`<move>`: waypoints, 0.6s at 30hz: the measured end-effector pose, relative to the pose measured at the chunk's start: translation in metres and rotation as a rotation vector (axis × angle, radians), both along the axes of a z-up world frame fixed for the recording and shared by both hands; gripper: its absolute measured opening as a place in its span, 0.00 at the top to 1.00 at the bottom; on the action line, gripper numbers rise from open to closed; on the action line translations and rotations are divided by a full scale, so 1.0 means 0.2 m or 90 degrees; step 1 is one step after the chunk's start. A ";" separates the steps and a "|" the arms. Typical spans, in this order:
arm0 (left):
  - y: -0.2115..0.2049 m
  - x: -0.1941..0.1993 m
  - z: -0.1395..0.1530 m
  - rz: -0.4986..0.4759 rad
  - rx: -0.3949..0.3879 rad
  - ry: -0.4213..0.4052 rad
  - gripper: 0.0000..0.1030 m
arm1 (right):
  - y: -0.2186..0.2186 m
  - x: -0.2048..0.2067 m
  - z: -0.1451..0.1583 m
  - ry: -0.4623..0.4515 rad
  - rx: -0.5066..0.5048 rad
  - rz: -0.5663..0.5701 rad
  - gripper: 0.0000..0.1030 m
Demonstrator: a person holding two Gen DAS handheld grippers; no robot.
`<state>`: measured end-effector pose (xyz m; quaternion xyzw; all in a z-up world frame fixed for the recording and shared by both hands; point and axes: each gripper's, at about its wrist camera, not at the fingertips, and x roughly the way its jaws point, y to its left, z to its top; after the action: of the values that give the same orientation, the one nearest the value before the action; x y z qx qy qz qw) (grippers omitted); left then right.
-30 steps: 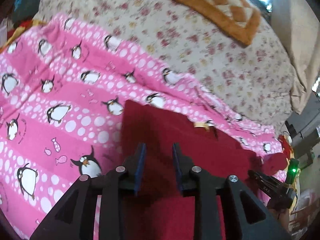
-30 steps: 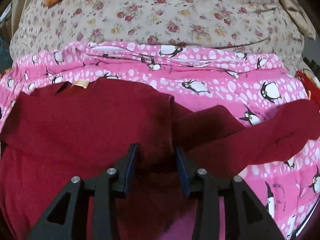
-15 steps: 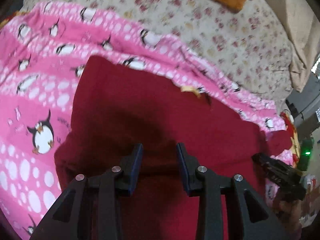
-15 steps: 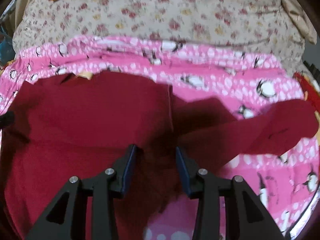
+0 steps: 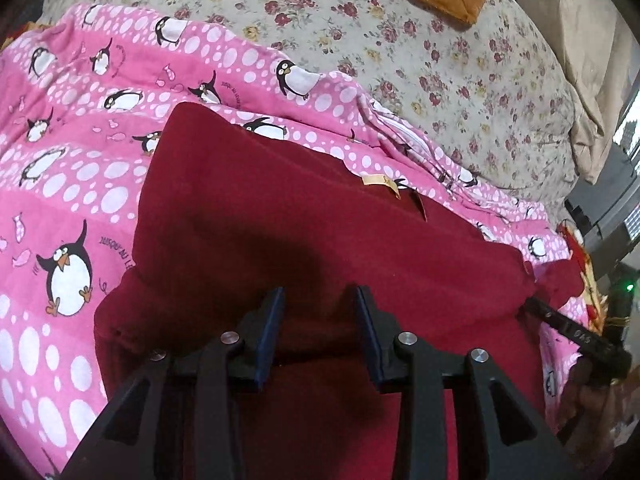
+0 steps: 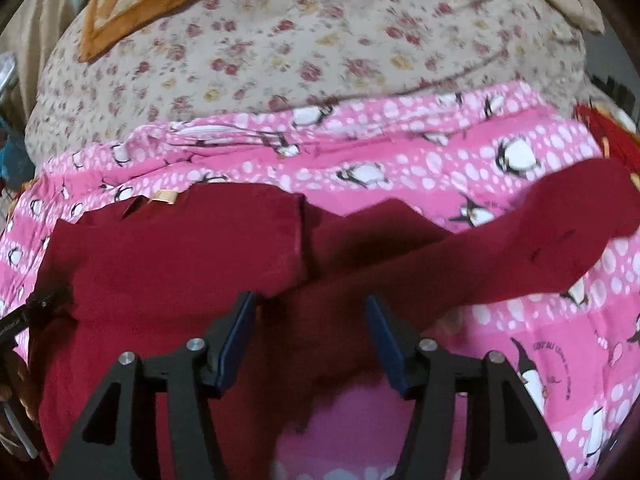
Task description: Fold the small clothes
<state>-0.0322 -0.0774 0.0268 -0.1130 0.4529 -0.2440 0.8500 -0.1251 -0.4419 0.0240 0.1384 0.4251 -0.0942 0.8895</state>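
Maroon shirt lies under both parted hand-held grippers

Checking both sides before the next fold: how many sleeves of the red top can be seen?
1. One sleeve stretches right across the pink blanket. The other may be folded under the red top or out of view.

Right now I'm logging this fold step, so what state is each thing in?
Left gripper: open, jaws apart over the cloth.
Right gripper: open, gripping nothing.
Dark red garment: lying partly folded on the blanket, tan neck label showing.
Right sleeve: stretched out sideways, not folded in.
Pink penguin blanket: spread under the garment, far edge rumpled.
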 end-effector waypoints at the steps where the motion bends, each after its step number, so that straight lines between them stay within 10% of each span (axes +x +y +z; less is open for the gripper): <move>1: 0.01 0.00 0.00 0.001 -0.007 0.002 0.84 | 0.00 0.00 0.00 -0.002 0.001 -0.001 0.41; 18: -0.01 -0.01 -0.01 0.003 0.001 -0.014 0.82 | 0.02 0.01 -0.01 -0.014 0.007 0.009 0.31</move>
<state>-0.0336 -0.0804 0.0254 -0.1112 0.4437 -0.2428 0.8555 -0.1223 -0.4387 0.0222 0.1410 0.4166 -0.0837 0.8942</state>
